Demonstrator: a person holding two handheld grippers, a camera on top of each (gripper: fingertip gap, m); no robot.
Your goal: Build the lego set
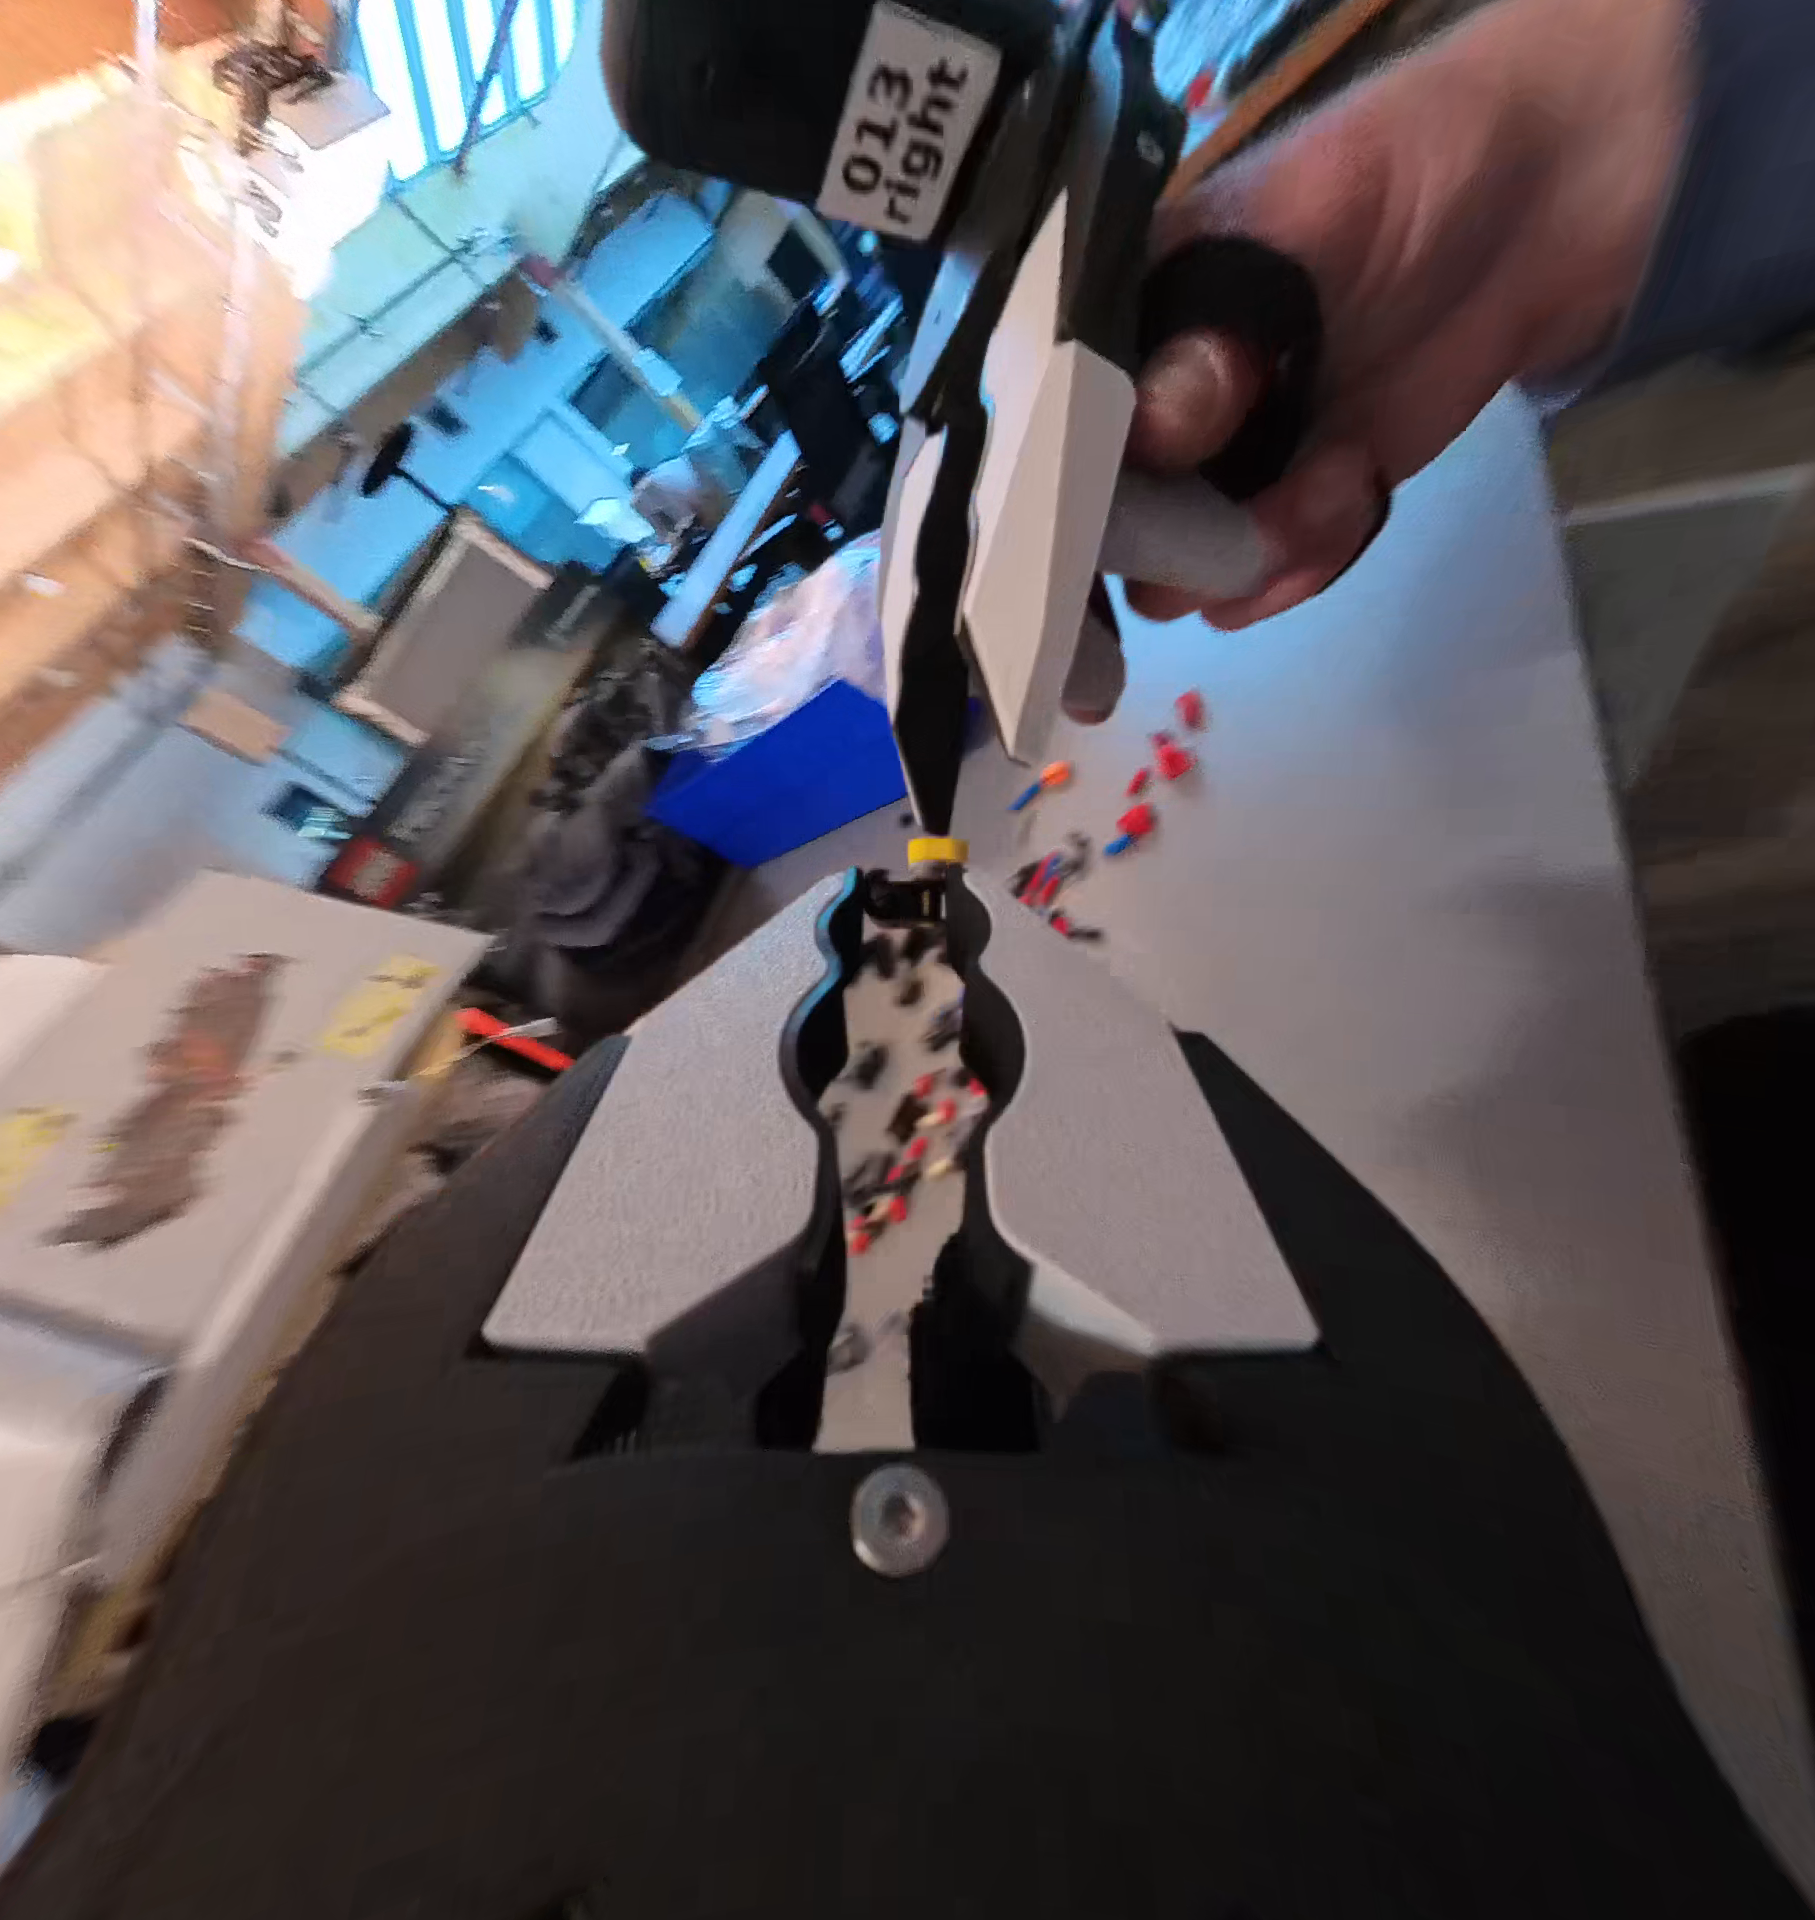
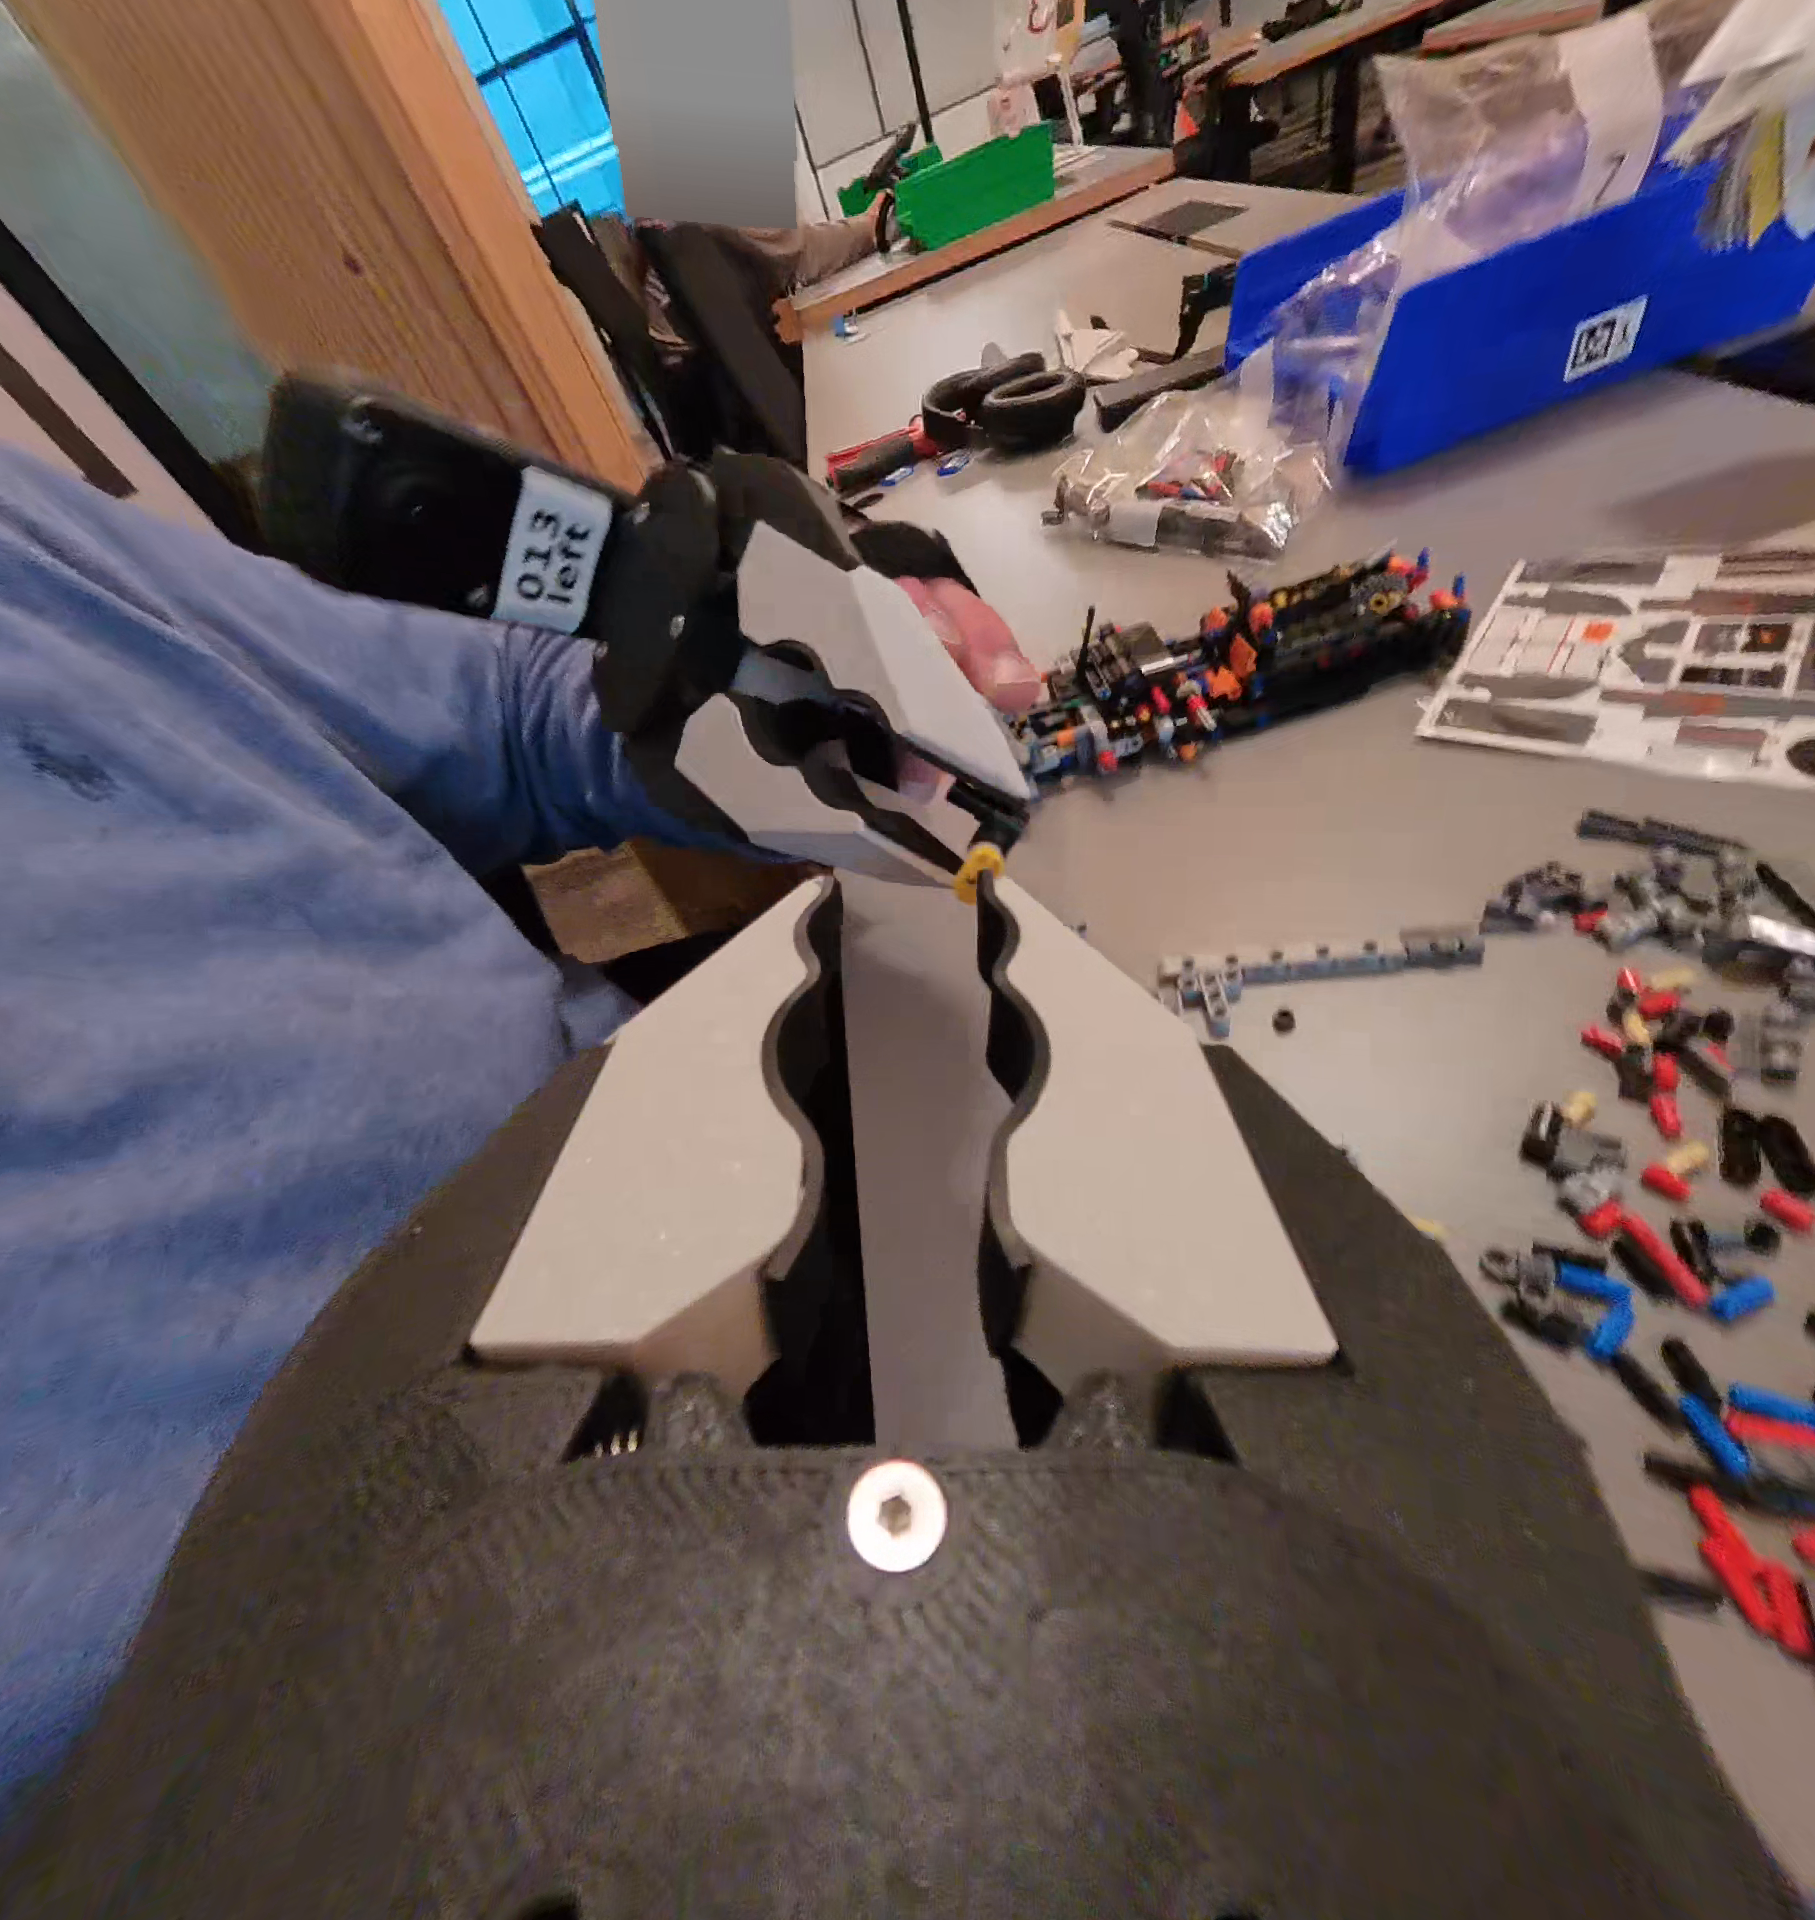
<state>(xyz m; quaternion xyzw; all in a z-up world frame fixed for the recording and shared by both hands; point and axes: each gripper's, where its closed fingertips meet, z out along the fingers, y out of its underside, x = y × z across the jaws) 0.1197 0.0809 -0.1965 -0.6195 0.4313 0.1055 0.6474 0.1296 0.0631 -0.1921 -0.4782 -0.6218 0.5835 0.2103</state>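
Worktop: a grey worktop [image 2: 1381,831] is seen, strewn at the right with loose red, blue and black pieces [image 2: 1692,1195].
Far worktop: a blue bin [image 2: 1568,312], a clear bag of parts [image 2: 1183,488] and black tyres [image 2: 1007,400] are set at the far side.
Middle: a long part-built model [image 2: 1246,649] lies beside a printed sheet [image 2: 1661,655].
Room: a wooden panel [image 2: 290,208] and a window are seen at the far left; a green box [image 2: 976,182] sits on a farther bench.
Writing: a white sticker is carried on each gripper body and a coded sticker on the bin; none is copied.
Left gripper [image 1: 905,896]: a small black piece [image 1: 903,896] is pinched at the tips of the closed fingers.
Right gripper [image 1: 934,826]: the fingers are closed on a yellow bush [image 1: 935,852].
Position: the yellow bush is held in the air above the worktop, touching the black piece, where the two sets of fingertips meet.
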